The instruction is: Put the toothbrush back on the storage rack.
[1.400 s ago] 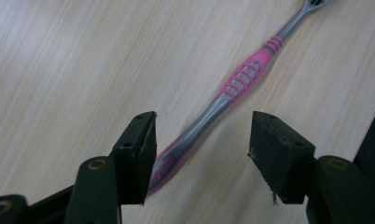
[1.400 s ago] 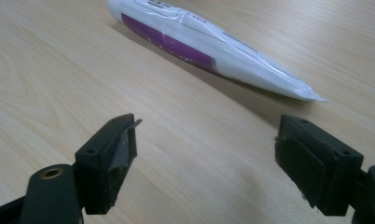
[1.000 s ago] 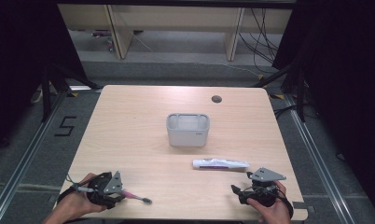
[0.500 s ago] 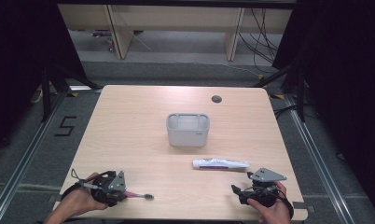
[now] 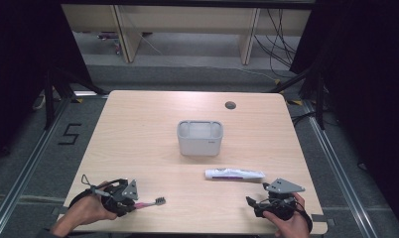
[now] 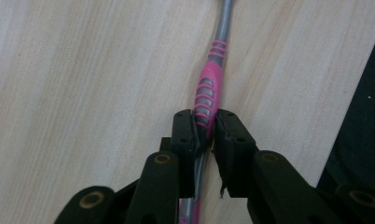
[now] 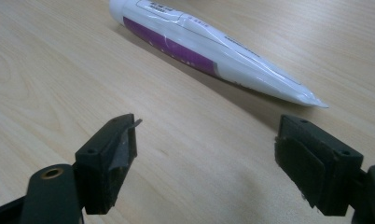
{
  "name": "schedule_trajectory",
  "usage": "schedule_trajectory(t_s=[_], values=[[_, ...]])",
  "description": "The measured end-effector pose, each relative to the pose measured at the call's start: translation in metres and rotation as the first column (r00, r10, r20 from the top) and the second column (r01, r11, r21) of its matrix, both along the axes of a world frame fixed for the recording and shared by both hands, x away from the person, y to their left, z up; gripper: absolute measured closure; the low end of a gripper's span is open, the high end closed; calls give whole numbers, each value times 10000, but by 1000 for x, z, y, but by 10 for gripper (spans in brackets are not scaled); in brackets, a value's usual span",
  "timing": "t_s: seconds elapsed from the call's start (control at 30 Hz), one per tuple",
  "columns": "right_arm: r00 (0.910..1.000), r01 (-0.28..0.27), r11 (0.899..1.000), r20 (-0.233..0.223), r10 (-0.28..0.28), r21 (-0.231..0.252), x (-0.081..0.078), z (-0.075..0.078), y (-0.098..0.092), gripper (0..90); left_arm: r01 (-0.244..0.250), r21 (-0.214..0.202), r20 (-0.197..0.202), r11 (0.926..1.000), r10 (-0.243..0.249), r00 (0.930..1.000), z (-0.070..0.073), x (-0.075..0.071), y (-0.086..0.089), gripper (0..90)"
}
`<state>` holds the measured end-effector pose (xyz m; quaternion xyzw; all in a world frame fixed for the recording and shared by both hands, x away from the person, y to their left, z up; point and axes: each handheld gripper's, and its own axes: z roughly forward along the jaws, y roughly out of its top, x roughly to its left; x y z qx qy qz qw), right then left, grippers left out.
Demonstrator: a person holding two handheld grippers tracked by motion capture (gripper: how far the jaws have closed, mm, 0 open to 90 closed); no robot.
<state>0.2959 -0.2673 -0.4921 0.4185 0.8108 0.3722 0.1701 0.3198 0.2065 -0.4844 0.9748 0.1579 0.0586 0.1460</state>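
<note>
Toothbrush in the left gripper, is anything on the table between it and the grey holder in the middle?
Nothing visible. The left gripper, whose jaws have just been closing, pinches the toothbrush, and bare table lies up to the holder. The toothpaste tube lies off to the side.

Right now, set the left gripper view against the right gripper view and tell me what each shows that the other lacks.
Left gripper view: the left gripper, whose jaws have just been closing, pinched on the pink grip of a toothbrush lying on the wood. Right gripper view: the right gripper, jaws wide apart with nothing between them, and a white and purple toothpaste tube just beyond. Both: the same light wooden table.
</note>
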Motion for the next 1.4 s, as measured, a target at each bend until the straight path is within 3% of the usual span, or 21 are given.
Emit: schedule_trajectory(t_s=[0.37, 0.53, 1.03, 1.17, 1.4], values=[[9998, 1, 9998, 208, 4, -223, 0, 1, -2, 218, -17, 254, -326, 9997, 25, 9995, 2, 3, -3, 819], [9998, 4, 9997, 198, 0, -235, 0, 0, -2, 218, -399, 274, -730, 9988, 418, 9965, 2, 5, -5, 819], [10000, 83, 10000, 24, -83, -51, -2, 0, -1, 218, -292, 1078, -1030, 9937, 403, 9939, 4, 9, -18, 829], [10000, 55, 9999, 77, -54, -89, -2, 0, -1, 218, -293, 971, -1031, 9948, 393, 9939, 4, 7, -18, 830], [9998, 124, 9999, -133, -125, -31, -3, 1, -1, 218, -607, 20, -432, 9982, 607, 9972, 25, 9, -7, 831]])
